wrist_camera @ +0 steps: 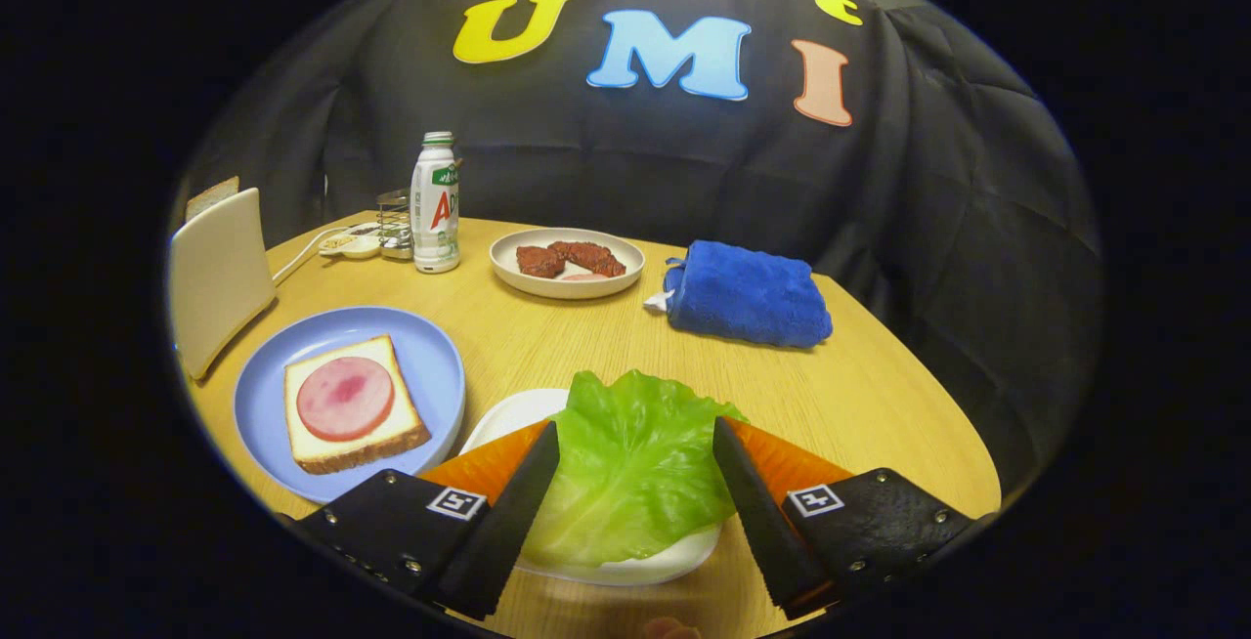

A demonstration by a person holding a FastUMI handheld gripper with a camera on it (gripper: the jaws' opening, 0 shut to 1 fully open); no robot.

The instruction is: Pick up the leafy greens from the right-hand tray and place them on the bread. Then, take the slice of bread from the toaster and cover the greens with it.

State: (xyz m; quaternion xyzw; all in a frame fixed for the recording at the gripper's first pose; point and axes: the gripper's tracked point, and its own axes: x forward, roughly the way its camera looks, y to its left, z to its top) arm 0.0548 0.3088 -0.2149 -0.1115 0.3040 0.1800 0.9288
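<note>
Hand-held gripper point(635, 468) spread wide, fingers straddling leafy greens point(630, 463) on white tray point(508, 416), not gripping. Risk: thin leaf slips or folds at closure, missing bread point(347, 404) on blue plate point(435, 356).

1. The lettuce leaf point(630, 463) is bright green and crinkled; it lies flat on a white tray point(508, 416), between the two spread fingers of the gripper point(635, 434).
2. The bread slice point(352, 404) lies flat on a blue plate point(430, 356), topped with a round pink slice of ham point(344, 398).
3. The toaster point(217, 277) is cream-coloured and stands behind the plate, with a slice of bread point(212, 196) sticking out of its top.
</note>
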